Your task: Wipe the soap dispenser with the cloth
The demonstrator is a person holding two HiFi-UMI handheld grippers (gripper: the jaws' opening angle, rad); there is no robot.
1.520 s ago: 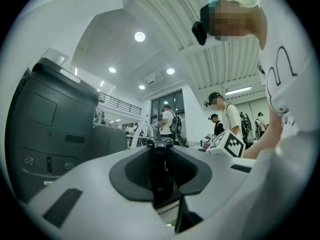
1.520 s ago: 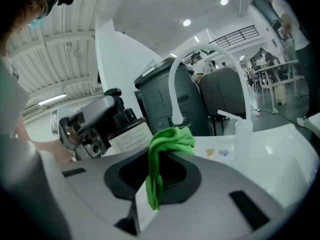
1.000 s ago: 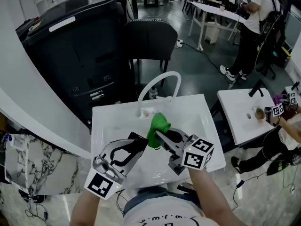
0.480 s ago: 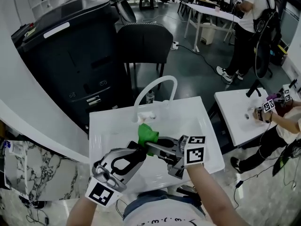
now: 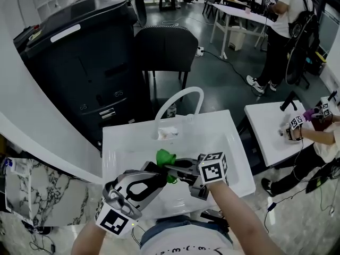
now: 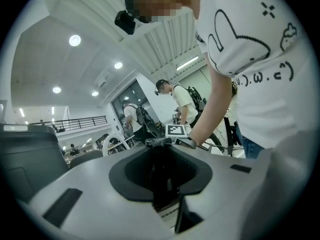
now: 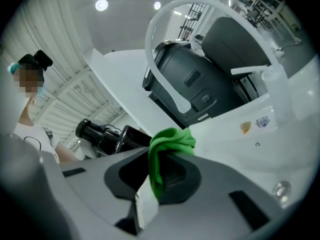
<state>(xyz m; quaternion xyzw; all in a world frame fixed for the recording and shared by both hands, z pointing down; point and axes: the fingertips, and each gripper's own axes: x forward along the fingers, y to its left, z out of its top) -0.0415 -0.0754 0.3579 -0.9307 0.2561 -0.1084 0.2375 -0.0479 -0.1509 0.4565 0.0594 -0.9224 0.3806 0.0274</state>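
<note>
Currently the left gripper (image 5: 153, 170) is clamped on the dark soap dispenser (image 6: 161, 170), mostly hidden by its jaws, over the sink (image 5: 226, 142). The right gripper (image 7: 156, 180) pinches the green cloth (image 7: 171, 140) just beside it; contact cannot be confirmed.

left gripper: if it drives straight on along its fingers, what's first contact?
Probably the right gripper. The left gripper, shut on the black soap dispenser, points straight at the right one's marker cube, which shows just beyond the dispenser's top. The gap between them is unclear.
</note>
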